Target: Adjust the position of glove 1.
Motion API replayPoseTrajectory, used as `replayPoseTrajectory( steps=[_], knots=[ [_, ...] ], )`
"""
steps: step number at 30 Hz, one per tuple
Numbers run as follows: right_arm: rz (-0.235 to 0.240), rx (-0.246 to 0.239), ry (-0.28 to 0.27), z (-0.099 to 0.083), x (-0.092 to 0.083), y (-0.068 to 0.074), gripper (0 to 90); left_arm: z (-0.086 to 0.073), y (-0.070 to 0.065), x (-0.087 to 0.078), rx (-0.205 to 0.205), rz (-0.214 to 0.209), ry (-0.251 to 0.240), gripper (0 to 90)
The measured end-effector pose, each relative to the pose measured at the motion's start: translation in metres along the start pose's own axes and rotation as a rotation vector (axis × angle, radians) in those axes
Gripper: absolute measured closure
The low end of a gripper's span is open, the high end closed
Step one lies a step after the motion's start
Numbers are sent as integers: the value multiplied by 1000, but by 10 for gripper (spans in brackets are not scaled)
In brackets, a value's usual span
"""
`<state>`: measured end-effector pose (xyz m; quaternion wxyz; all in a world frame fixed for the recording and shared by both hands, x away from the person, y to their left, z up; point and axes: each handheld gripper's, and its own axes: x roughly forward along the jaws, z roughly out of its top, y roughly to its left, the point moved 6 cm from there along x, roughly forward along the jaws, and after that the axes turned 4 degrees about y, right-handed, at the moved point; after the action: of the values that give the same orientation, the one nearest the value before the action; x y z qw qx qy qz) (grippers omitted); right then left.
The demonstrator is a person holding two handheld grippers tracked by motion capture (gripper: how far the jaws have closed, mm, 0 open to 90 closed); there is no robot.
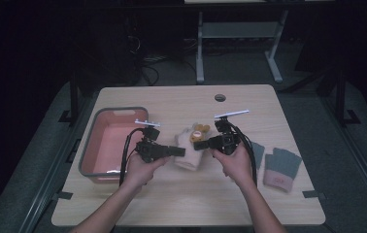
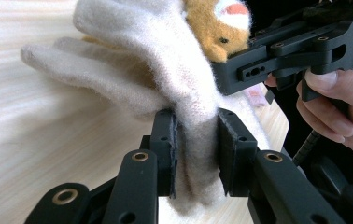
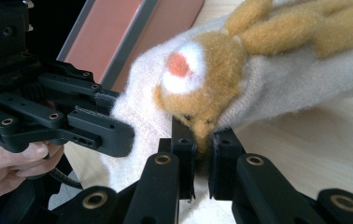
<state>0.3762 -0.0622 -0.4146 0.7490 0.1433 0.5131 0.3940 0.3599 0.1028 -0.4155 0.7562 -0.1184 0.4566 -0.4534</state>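
A cream knitted glove (image 1: 188,154) with a tan plush animal face (image 1: 199,132) lies at the table's middle, between both hands. My left gripper (image 1: 180,152) comes in from the left and is shut on the glove's cuff side; in the left gripper view the cream glove (image 2: 165,65) is pinched between its pads (image 2: 166,140). My right gripper (image 1: 199,144) comes in from the right and is shut on the glove at the plush face (image 3: 198,88), with fabric squeezed between its fingertips (image 3: 184,144). The glove's fingers (image 2: 62,65) rest on the tabletop.
A pink bin with a grey rim (image 1: 105,145) stands at the left of the wooden table (image 1: 186,204). A pair of grey gloves with pink cuffs (image 1: 281,167) lies at the right. A cable hole (image 1: 220,97) sits near the far edge.
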Motion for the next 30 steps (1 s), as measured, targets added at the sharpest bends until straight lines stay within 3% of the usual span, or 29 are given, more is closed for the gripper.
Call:
replayPoseTrajectory(
  steps=[11, 30],
  knots=[
    [-17, -46, 9, 20, -2, 22, 831, 11, 0, -24, 13, 10, -29, 704],
    [0, -110, 16, 50, 2, 54, 832, 24, 2, -63, 25, 33, -74, 704]
  ],
)
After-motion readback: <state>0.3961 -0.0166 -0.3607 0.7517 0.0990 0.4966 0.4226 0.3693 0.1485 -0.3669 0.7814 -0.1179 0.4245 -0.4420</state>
